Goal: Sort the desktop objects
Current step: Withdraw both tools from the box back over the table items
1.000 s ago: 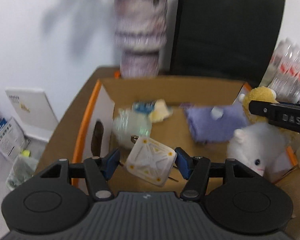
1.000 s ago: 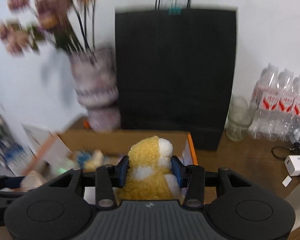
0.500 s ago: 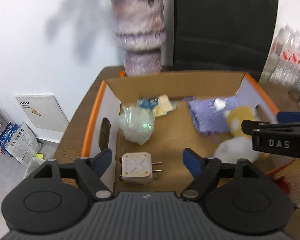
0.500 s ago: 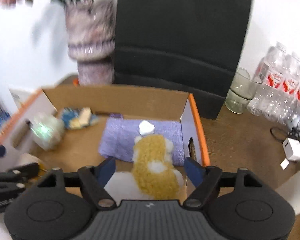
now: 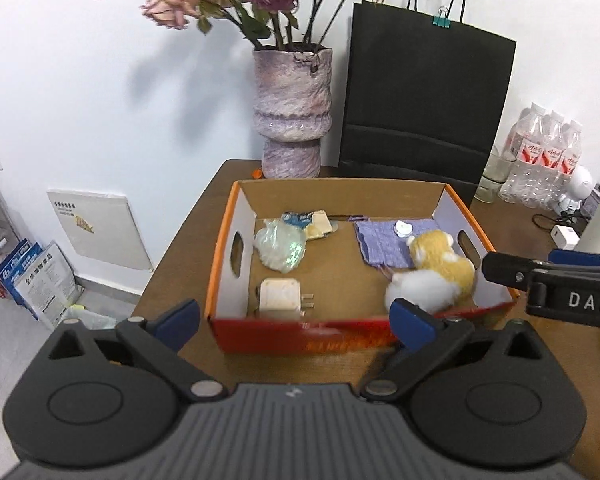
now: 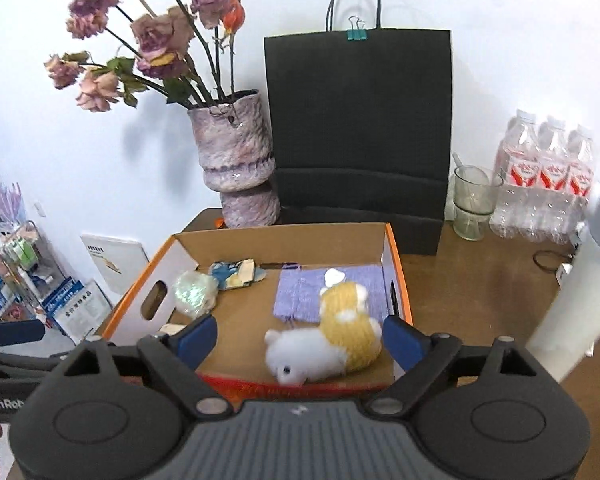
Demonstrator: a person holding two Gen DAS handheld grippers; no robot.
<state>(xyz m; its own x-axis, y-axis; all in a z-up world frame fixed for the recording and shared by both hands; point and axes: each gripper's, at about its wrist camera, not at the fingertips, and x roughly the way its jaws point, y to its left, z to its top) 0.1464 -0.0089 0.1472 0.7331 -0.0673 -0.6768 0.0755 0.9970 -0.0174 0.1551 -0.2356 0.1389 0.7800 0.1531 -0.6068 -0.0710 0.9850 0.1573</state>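
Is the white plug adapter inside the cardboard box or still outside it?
Inside. The white plug adapter lies on the floor of the cardboard box, near its front left corner, free of both grippers.

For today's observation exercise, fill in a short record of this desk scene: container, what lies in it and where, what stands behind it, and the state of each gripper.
container: cardboard box with orange rim, open top
near left corner: white plug adapter, prongs pointing right
left middle: crumpled clear plastic bag
right side: yellow plush toy and white plush toy touching, partly on purple cloth
behind box: vase of dried flowers, black paper bag
left gripper: jaws opening, nothing between them
right gripper: jaws opening, toys below, not gripped
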